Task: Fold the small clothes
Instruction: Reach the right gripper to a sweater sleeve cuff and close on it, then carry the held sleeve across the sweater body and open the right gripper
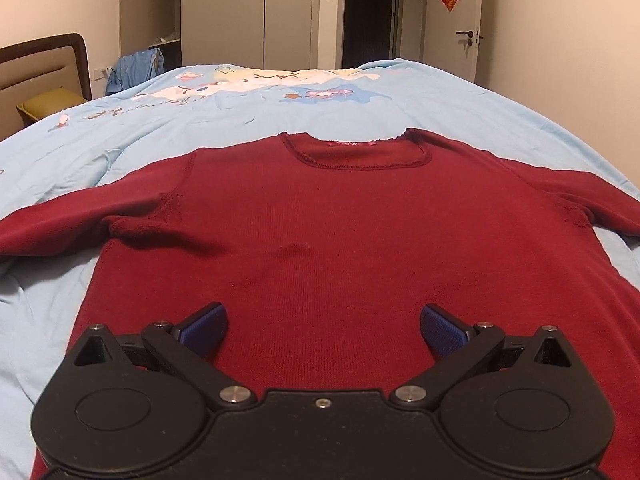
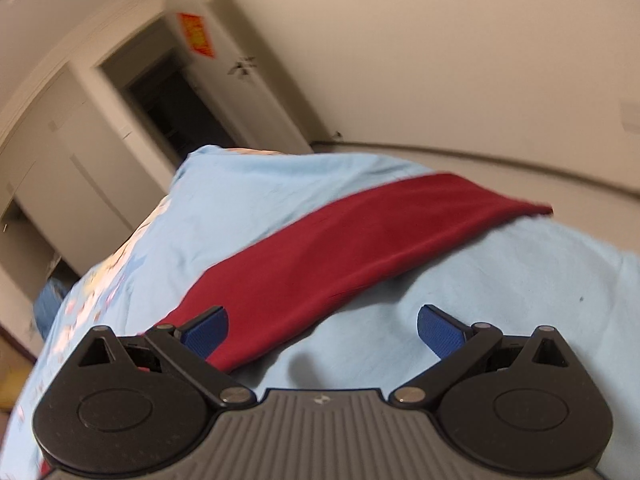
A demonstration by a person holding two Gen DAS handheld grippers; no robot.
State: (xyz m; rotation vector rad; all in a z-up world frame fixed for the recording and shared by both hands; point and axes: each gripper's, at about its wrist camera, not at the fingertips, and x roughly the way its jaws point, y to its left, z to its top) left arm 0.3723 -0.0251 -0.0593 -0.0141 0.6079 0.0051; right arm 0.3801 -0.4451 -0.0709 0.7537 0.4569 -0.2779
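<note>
Presently both tongs gape wide and empty, the left gripper (image 1: 323,330) low over the hem and the right gripper (image 2: 322,330) beside a sleeve of the maroon knit sweater (image 1: 340,232), spread flat on the light-blue bedcover (image 1: 240,120), seemingly for folding.

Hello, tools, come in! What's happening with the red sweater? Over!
Left tool open, over sweater body. Right tool open by a sleeve. Sweater flat on blue bedspread, unfolded. Nothing in the way.
</note>
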